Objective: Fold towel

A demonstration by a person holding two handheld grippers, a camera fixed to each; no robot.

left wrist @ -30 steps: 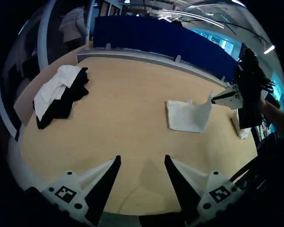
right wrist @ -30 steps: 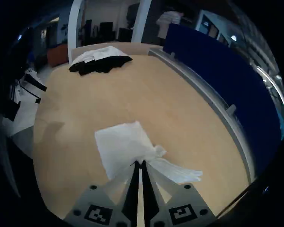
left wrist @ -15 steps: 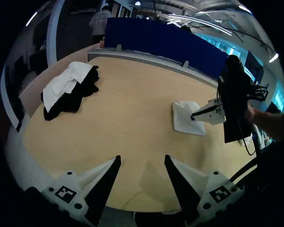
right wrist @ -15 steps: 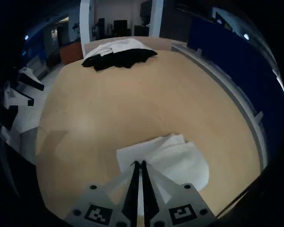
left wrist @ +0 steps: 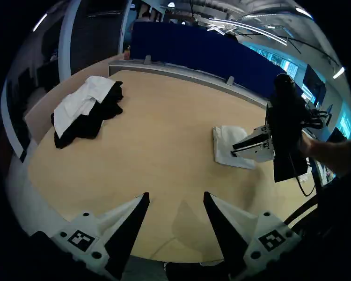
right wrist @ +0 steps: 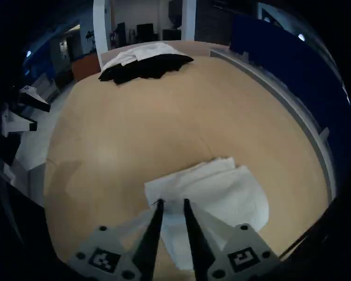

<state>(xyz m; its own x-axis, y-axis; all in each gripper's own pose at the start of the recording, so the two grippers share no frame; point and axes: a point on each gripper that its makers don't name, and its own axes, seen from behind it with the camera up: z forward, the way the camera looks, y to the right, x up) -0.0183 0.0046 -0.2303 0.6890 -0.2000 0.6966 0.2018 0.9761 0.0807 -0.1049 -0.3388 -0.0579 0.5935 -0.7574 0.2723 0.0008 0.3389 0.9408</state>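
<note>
- The right claw stands with its fingers slightly apart, tips at the near edge of the folded white towel, whose cloth shows in the gap between them.
- The towel lies on the wooden table, spreading ahead and to the right of that claw.
- The left claw hovers over the table's near edge, fingers wide apart and holding nothing, the towel well ahead to its right.
- Far beyond both claws, a pile of black and white clothes sits on the table, backed by a blue screen.
</note>
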